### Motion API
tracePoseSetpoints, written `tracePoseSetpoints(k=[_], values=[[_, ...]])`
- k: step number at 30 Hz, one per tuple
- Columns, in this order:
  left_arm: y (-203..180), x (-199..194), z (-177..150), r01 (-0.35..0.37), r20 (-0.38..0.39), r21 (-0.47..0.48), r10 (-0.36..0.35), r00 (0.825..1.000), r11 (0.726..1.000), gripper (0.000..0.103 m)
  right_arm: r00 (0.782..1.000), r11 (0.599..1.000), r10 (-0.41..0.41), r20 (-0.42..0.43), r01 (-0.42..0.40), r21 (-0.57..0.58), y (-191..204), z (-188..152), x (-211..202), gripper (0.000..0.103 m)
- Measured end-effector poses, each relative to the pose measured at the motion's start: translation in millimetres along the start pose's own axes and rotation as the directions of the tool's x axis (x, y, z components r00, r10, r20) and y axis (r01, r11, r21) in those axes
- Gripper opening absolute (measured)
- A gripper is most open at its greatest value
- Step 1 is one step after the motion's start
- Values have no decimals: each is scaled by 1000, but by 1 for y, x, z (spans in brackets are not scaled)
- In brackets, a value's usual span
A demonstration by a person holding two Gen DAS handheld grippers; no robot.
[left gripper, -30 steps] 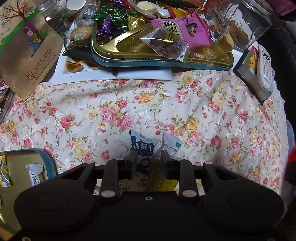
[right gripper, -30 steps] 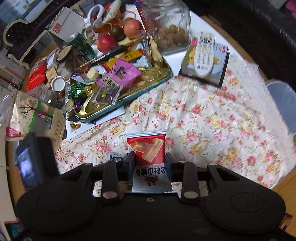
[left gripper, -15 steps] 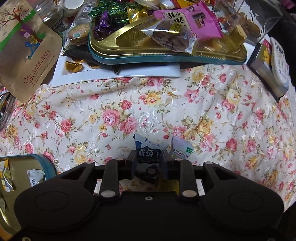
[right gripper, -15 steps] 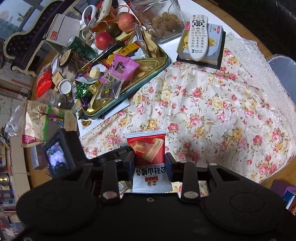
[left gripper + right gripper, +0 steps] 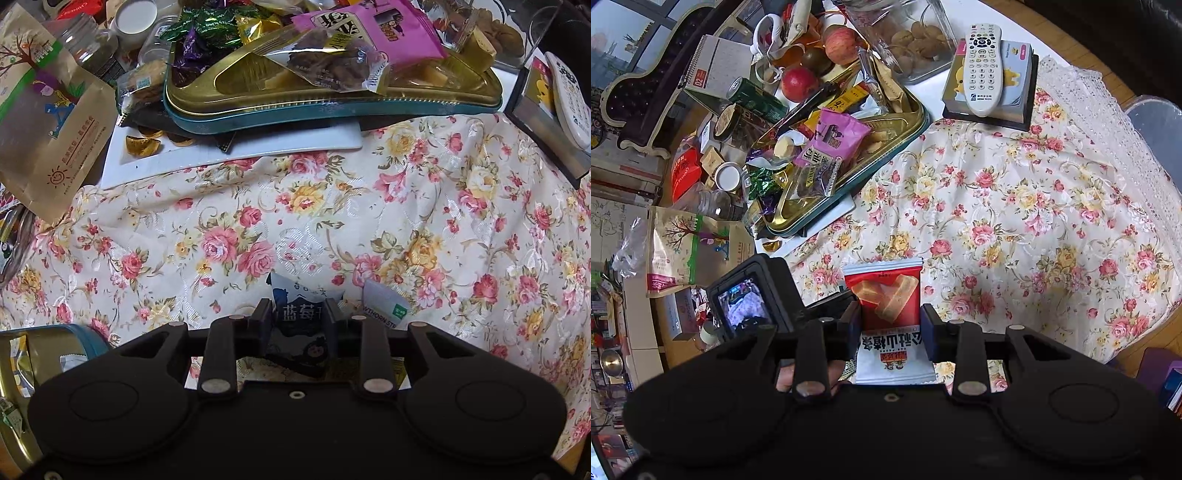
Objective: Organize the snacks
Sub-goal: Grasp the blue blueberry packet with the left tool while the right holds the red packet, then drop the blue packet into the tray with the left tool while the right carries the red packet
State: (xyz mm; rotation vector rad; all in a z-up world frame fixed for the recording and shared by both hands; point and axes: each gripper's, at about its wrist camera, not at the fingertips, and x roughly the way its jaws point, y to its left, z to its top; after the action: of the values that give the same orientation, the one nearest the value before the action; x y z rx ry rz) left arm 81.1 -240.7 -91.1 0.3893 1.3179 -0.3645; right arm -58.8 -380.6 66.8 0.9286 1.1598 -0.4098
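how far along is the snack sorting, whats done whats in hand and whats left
Done: the gold tray already holds a heap of sweets and packets. In hand: the right gripper grips a red snack packet; the left gripper is opening, with a blue packet between its jaws, low over the floral cloth. Left: both packets need placing, plus the white packet lying beside it.

Under me spreads a floral tablecloth (image 5: 1015, 206) with a lace edge, over a white tabletop. At ten o'clock stands a dark tufted sofa with a cream carved frame (image 5: 646, 92), and beyond it a window (image 5: 624, 33) shows daylight.
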Motion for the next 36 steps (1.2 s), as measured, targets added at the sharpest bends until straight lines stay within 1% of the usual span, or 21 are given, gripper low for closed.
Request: tracePoseSetpoints(k=[1, 3, 5, 9, 11, 14, 19, 23, 25, 30, 33, 36], values=[[-1, 4, 1, 5, -15, 1, -5, 1000, 1000, 47, 1000, 1000, -2, 0, 2, 1, 0, 0, 1, 35], [-3, 12, 0, 2, -29, -6, -2, 1000, 1000, 49, 1000, 1000, -8, -4, 8, 3, 1, 0, 2, 35], [-3, 14, -1, 7, -20, -19, -7, 1000, 1000, 47, 1000, 1000, -11, -11, 11, 2, 2, 0, 5, 35], [-3, 11, 2, 8, -32, -43, -9, 999, 999, 42, 1000, 1000, -15, -14, 15, -11, 5, -1, 7, 35], [3, 8, 4, 12, -42, -68, -15, 999, 998, 42, 1000, 1000, -17, -14, 17, -9, 4, 0, 7, 35], [12, -4, 7, 16, -48, -103, -21, 999, 995, 42, 1000, 1000, -14, -18, 14, 5, 4, 2, 8, 35], [33, -40, 8, 13, -18, -143, -16, 1000, 990, 42, 1000, 1000, -23, -16, 23, 3, 8, 1, 11, 35], [56, -73, 2, -11, 10, -155, 12, 1000, 988, 42, 999, 999, -46, -25, 45, -9, 16, -1, 19, 35], [72, -87, -6, -40, 25, -161, 45, 999, 986, 42, 998, 998, -56, -32, 56, -21, 22, -3, 24, 35], [117, -112, -28, -81, 62, -213, 96, 993, 974, 42, 996, 994, -84, -41, 81, -74, 44, -12, 39, 35], [152, -120, -45, -104, 58, -256, 122, 991, 961, 42, 994, 988, -99, -52, 92, -123, 61, -22, 51, 35], [186, -124, -63, -140, 48, -308, 162, 986, 941, 42, 991, 976, -126, -51, 115, -183, 78, -35, 64, 35]])
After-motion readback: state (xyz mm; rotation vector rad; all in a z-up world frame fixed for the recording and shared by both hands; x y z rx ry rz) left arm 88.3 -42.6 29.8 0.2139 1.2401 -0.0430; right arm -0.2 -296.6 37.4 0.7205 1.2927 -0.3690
